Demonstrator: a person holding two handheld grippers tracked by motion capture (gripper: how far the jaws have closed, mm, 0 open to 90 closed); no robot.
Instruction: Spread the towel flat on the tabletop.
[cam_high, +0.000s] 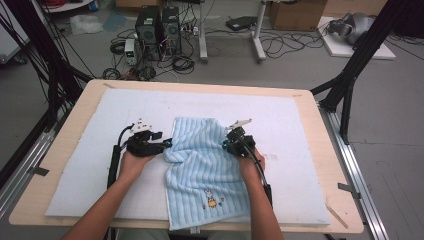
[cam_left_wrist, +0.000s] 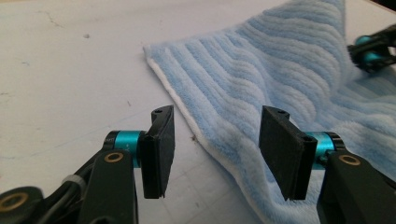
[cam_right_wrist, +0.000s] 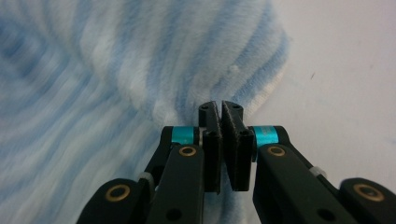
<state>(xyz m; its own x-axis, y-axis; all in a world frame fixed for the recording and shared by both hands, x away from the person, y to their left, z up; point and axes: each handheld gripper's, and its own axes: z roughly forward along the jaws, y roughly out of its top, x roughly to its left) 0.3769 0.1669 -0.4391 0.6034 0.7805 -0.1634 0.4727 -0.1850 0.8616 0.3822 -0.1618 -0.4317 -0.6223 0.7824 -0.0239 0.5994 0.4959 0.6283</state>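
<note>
A light blue ribbed towel with a small embroidered figure near its front hem lies rumpled on the white mat. My left gripper is at the towel's left edge. In the left gripper view it is open, and the towel's white-trimmed edge runs between the jaws without being pressed. My right gripper is at the towel's right edge. In the right gripper view its jaws are closed together, and the towel puckers toward their tips. The right gripper also shows far off in the left gripper view.
The mat covers most of a wooden table. Black frame legs stand at both back corners. Beyond the far edge, computer towers, cables and boxes sit on the floor.
</note>
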